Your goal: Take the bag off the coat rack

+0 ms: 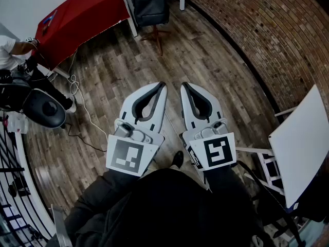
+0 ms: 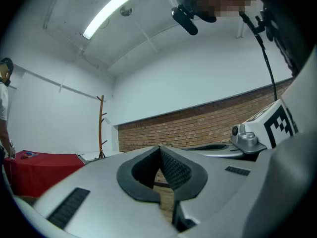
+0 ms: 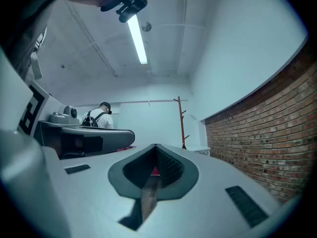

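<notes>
A black bag (image 1: 149, 4) hangs low on a brown wooden coat rack (image 1: 155, 36) at the far end of the room, its legs on the wood floor. The rack's upper pole (image 2: 101, 125) shows bare in the left gripper view, and the same pole (image 3: 182, 120) in the right gripper view; the bag is hidden there behind the jaws. My left gripper (image 1: 163, 84) and right gripper (image 1: 183, 85) are held side by side, level, pointing toward the rack and well short of it. Both are shut with nothing between the pads (image 2: 171, 168) (image 3: 167, 163).
A table with a red cloth (image 1: 82, 14) stands left of the rack, and a person (image 1: 9, 50) works beside it. Cables (image 1: 82, 107) and a black round device (image 1: 45, 108) lie at the left. A curved brick wall (image 1: 267, 30) and a white board (image 1: 303, 143) are at the right.
</notes>
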The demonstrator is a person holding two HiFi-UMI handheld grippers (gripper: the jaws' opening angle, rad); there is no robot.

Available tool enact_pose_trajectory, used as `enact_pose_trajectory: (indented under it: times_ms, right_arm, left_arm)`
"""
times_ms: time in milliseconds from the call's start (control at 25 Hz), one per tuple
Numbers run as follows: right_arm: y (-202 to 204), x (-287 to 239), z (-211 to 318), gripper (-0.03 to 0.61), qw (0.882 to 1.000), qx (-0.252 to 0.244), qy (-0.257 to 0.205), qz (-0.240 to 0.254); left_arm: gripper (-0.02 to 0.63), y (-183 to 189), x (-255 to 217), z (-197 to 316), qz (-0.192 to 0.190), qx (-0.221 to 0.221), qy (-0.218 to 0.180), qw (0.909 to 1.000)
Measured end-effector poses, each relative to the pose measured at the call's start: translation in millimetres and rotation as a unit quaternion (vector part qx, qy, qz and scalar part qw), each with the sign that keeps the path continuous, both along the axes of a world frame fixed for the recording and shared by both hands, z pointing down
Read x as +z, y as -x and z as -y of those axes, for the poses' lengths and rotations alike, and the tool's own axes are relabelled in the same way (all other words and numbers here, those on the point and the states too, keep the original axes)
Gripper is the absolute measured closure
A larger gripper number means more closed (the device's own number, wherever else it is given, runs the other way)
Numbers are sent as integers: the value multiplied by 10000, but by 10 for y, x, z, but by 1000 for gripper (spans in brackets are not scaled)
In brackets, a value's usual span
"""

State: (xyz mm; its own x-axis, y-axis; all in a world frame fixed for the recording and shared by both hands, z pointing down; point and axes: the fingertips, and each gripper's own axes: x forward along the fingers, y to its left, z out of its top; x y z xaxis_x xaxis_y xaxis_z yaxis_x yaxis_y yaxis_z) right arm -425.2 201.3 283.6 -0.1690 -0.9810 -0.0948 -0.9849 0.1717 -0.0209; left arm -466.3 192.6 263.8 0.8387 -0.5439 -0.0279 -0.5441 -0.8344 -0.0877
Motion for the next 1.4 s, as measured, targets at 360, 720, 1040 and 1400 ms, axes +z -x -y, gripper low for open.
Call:
enact_pose_trajectory:
  times_ms: [360,720,1040,1400]
  right_arm:
    - [-64,77,361,575,9999,-122,-45,74]
    - [-64,152,1547,575,9992,-228,-5,315]
    - [176,37,2702,575,9994,-324,42,92]
    - [170,-9,3357,575,9998,-179,63,52]
  left_arm:
    - [604,-63,81,385,-41,-114,62,9999]
    - [604,-66,128,1633,-392,-76,242,9989]
    - [604,179,-32,2768,-685,-111,109,9975]
    - [604,224,6,3472,-745,-55,273,9968]
